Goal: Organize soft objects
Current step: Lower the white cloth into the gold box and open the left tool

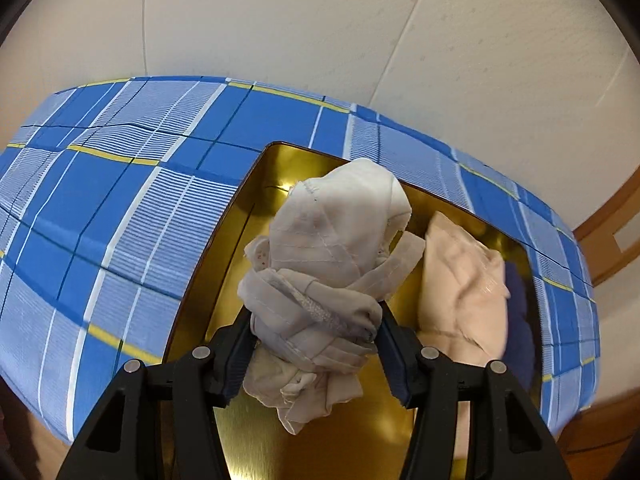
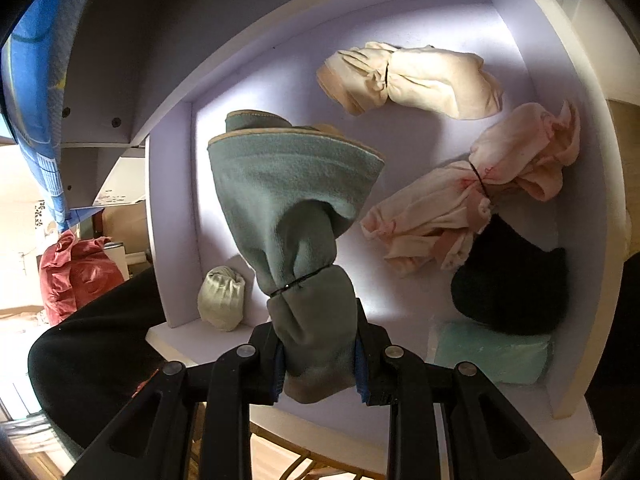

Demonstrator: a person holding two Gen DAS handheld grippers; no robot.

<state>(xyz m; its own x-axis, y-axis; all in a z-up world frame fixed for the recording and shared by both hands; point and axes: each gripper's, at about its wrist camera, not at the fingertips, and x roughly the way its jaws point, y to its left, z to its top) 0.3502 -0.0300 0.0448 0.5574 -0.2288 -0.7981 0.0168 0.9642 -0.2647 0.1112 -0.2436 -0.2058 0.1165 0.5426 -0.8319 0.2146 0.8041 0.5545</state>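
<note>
In the left wrist view, the left tool (image 1: 316, 354) is clamped on a knotted bundle of pale grey-white cloth (image 1: 332, 256), its two pads pressing the lower part of the bundle from either side. The bundle hangs over a gold metal tin (image 1: 256, 216) that sits on a surface covered with a blue plaid cloth (image 1: 120, 200). Inside the tin, to the right of the held bundle, lies a peach-coloured cloth bundle (image 1: 460, 280), and beside that, against the tin's right wall, a dark blue soft item (image 1: 520, 320) shows only in part. The tin's floor under the tool is bare and shiny. In the right wrist view, the right tool (image 2: 318, 364) is closed tight on the tail end of a grey-green sock bundle (image 2: 288, 200), which is tied with a thin black band and stands up over an open lilac drawer (image 2: 532, 52). Resting in the drawer are a cream bundle (image 2: 412, 80) near the far wall, a pink-and-white tied bundle (image 2: 480, 200) to the right, a black soft item (image 2: 516, 284) just below it and touching it, a mint-green folded piece (image 2: 492, 354) at the near right corner, and a small pale rolled bundle (image 2: 222, 298) against the left wall.
</note>
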